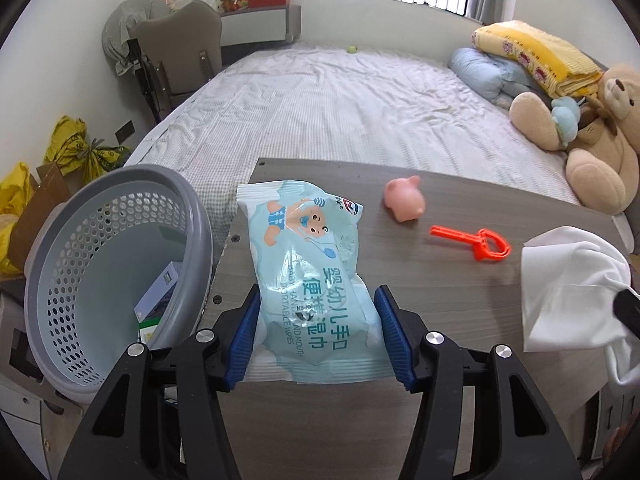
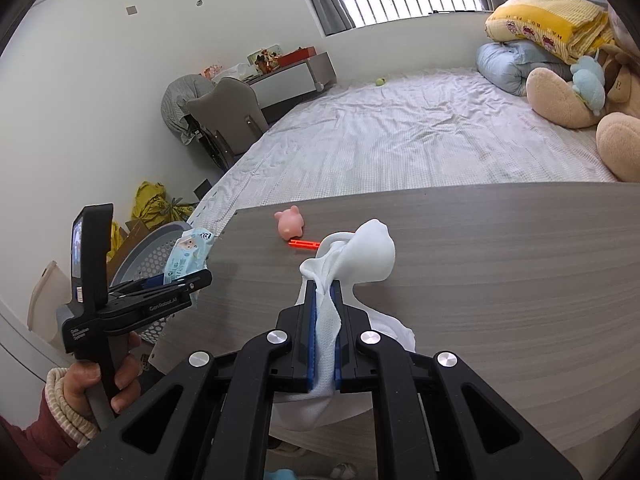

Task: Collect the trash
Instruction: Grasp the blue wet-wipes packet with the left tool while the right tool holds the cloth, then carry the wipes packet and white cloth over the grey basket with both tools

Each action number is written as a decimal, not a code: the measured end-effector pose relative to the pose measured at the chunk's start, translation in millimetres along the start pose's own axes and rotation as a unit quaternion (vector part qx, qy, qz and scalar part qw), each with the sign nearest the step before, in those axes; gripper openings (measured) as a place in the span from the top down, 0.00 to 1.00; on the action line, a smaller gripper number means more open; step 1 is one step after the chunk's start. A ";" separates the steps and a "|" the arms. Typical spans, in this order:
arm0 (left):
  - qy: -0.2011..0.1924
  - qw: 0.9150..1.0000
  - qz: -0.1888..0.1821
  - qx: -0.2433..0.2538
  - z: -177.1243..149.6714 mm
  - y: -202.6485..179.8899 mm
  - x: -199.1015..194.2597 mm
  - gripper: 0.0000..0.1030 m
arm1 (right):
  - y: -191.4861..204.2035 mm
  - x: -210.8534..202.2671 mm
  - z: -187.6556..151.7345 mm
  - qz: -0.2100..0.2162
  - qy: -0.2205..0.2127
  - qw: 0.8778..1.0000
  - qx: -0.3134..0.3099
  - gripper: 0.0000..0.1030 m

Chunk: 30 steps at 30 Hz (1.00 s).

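Observation:
A light blue pack of baby wipes [image 1: 308,264] is clamped between the blue pads of my left gripper [image 1: 319,300], which is shut on it at the wooden table's [image 1: 440,320] left edge. The grey perforated basket [image 1: 60,272] stands just left of it, with a few small boxes inside. In the right wrist view the same pack [image 2: 186,254] sticks out of the left gripper [image 2: 192,276] in front of the basket [image 2: 152,248]. My right gripper [image 2: 323,288] is shut on a crumpled white cloth [image 2: 368,252] above the table [image 2: 500,260]. That cloth [image 1: 568,280] shows at the right of the left wrist view.
A pink pig toy [image 1: 404,198] and an orange plastic piece [image 1: 476,242] lie on the table's far part. Behind it is a bed [image 1: 340,112] with a teddy bear [image 1: 600,148] and folded blankets. Yellow bags [image 1: 72,148] and a chair [image 1: 180,48] stand at the left.

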<state>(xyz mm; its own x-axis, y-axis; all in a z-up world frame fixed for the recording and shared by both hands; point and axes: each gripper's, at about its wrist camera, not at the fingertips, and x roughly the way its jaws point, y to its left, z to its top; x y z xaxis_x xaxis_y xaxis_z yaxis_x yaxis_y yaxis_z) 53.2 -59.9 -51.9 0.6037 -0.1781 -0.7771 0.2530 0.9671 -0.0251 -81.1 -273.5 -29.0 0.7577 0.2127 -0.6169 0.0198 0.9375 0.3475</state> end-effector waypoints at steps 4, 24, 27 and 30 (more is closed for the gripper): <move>-0.017 1.000 -0.006 0.000 2.0 4.9 -16.8 0.47 | 12.0 -0.1 4.5 0.004 -0.004 1.000 -0.010 0.94; -0.041 0.995 0.055 -0.074 -6.7 145.6 -41.6 0.47 | 174.1 100.1 41.7 0.132 0.026 0.986 -0.096 0.94; -0.038 0.993 0.062 -0.089 -10.8 170.6 -36.0 0.47 | 204.8 122.3 44.1 0.145 0.039 0.981 -0.121 0.94; -0.033 0.992 0.066 -0.099 -14.2 191.4 -29.1 0.47 | 228.4 143.8 45.6 0.154 0.052 0.977 -0.138 0.94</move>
<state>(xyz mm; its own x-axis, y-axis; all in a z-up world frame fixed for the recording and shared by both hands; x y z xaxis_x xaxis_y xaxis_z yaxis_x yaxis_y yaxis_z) 73.3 133.0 -43.0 0.6711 -0.0535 -0.7395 0.0194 0.9983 -0.0546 62.2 -41.4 -6.2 0.6287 0.5100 -0.5870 -0.3863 0.8600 0.3334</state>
